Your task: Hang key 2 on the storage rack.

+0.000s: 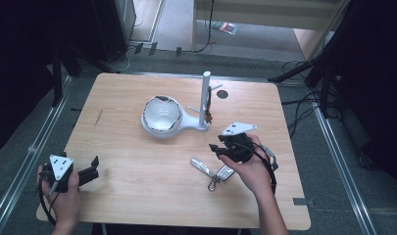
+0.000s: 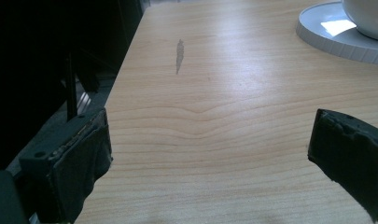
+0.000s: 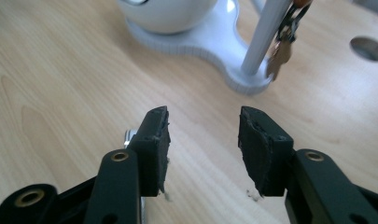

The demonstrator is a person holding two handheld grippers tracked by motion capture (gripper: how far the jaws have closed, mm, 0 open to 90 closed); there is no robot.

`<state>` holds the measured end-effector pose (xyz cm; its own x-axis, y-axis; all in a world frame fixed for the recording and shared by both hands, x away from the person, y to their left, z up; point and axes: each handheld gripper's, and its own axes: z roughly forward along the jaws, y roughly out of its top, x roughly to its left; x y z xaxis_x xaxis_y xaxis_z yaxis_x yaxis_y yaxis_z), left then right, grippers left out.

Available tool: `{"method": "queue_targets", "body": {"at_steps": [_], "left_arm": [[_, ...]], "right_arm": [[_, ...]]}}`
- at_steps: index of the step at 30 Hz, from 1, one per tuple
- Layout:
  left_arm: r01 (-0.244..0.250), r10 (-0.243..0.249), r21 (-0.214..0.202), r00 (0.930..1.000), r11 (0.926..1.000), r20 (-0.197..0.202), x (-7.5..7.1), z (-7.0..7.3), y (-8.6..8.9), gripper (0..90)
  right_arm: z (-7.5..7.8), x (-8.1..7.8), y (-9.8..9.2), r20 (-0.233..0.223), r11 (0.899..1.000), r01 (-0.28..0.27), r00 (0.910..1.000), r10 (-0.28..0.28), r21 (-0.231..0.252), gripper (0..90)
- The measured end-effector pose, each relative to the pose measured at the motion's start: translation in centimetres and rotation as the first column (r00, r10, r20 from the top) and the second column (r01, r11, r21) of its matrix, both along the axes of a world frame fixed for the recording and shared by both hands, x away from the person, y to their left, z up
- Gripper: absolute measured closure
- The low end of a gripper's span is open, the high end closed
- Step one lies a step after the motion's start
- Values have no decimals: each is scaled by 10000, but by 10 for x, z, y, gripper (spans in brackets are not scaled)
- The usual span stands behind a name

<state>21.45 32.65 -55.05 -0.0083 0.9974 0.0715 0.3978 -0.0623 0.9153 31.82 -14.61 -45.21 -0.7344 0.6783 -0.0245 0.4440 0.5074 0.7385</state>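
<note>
Bowl (image 1: 161, 115) apparently empty on its stand; both grippers (image 1: 88, 172) (image 1: 224, 146) gape, holding nothing.

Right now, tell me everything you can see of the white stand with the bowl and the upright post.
The white stand with a round bowl and upright post looks like plastic. Its flat base with a ribbed edge sits on the light wooden table, near the middle. The glossy bowl sits on the wide end; the slim post rises from the narrow end, with small pegs. Brownish keys hang by the post.
</note>
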Motion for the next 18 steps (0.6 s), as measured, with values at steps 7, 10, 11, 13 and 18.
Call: {"method": "queue_targets", "body": {"at_steps": [7,10,11,13,18], "left_arm": [[38,-38,6,10000,10000,-38,-1,0,0,0],[41,-42,-21,10000,10000,-87,0,0,0,0],[23,-23,-23,9999,10000,-157,0,0,0,0],[3,-3,-43,9998,10000,-179,2,0,0,0],[9,-9,-4,9998,10000,-210,3,0,0,0]], "right_arm": [[-10,-10,15,-557,9935,-501,9975,445,-1024,536],[-10,-11,20,-726,9916,-579,9961,497,-1156,540],[-10,-12,20,-768,9912,-566,9959,476,-1200,540],[-11,-13,21,-821,9908,-558,9956,458,-1230,539],[-15,-15,22,-1020,9837,-622,9937,454,-1685,540]]}}
